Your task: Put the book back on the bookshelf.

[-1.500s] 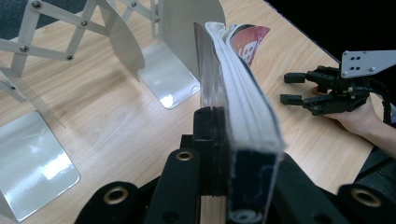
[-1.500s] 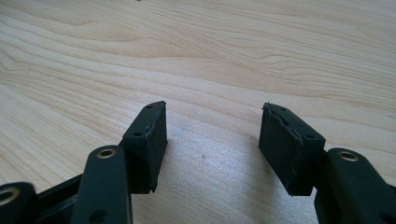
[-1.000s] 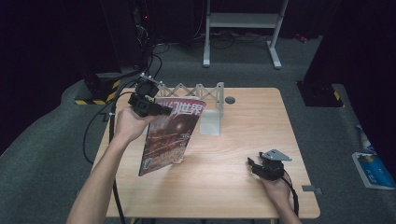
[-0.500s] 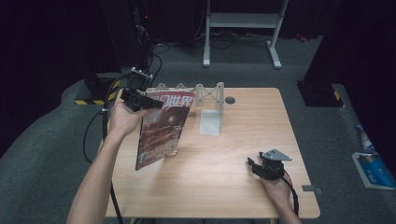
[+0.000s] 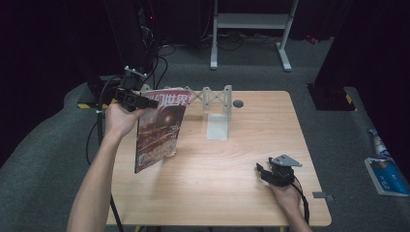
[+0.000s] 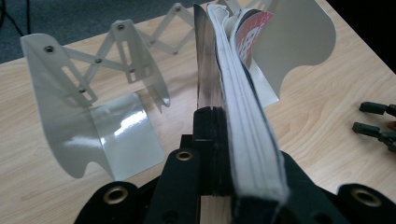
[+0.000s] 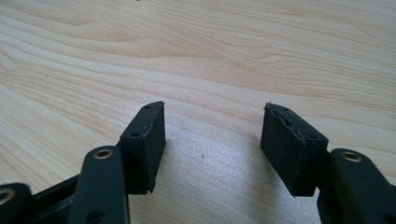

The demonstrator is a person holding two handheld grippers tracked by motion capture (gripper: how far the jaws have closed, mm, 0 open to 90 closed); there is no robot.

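left gripper (image 5: 138, 100) clamped on magazine (image 5: 159, 128), beside expanding rack (image 5: 216, 104)

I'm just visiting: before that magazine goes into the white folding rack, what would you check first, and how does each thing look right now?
1. Grip: left gripper clamped on the magazine at its top edge: ok.
2. Magazine upright, lower edge near the table: ok; whether it touches, cannot tell.
3. Magazine lined up with a slot of the rack: in the left gripper view it stands between two plates; whether already in, cannot tell.
4. Loose pages: they fan a little at the far end: not ok.
5. Right gripper out of the way, open, low over bare table: ok.
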